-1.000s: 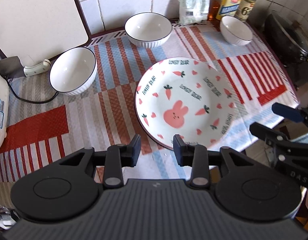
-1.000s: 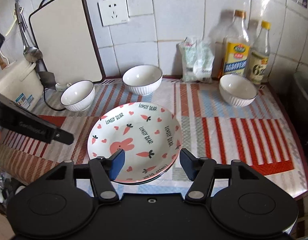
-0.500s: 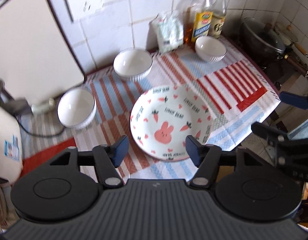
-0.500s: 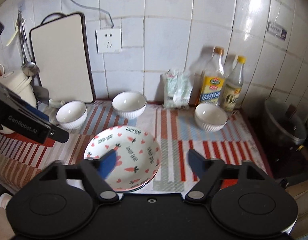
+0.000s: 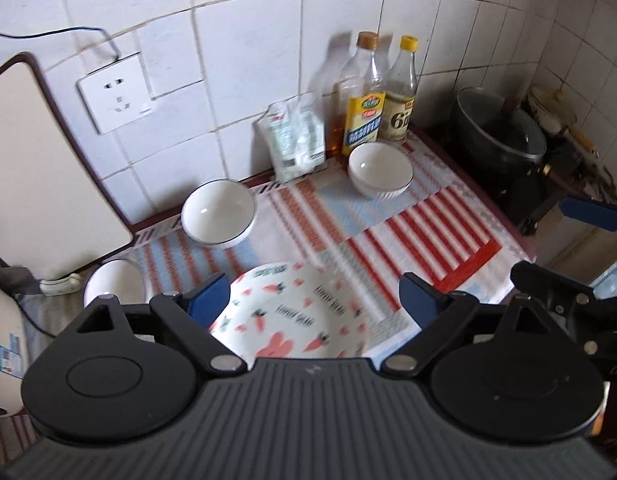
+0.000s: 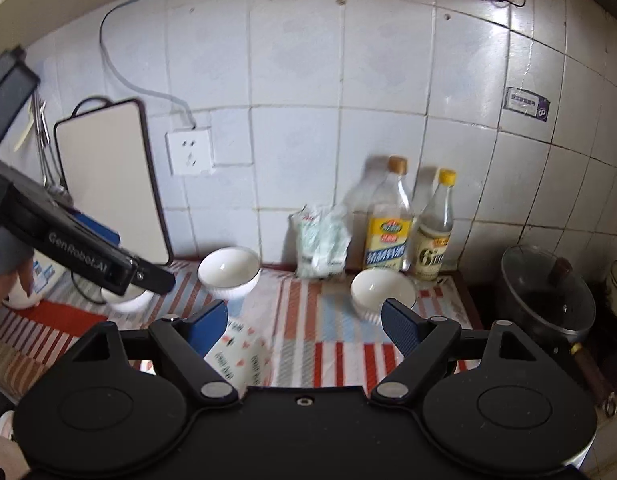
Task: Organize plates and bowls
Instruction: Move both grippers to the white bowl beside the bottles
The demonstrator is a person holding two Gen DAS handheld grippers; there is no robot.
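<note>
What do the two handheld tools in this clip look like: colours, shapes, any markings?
Both match: a black body with two round discs, angular black linkages with silver pivot pins, and blue pads on the fingers. The left tool has a ribbed grey top; the right tool has a smooth black one. The left tool's side reads "GenRobot.AI" in the right wrist view.

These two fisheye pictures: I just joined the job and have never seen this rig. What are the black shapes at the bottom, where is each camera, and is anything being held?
There is no robot arm. A person holds a two-finger gripper in each hand, and a camera on each looks along its fingers. One picture is from the left gripper, whose jaws are opening with nothing between them. The other is from the right gripper, open and empty. The black shapes are the grippers' own bodies. On the striped cloth lie a rabbit plate and three white bowls: one by the bottles, one in the middle, one near the cutting board.
</note>
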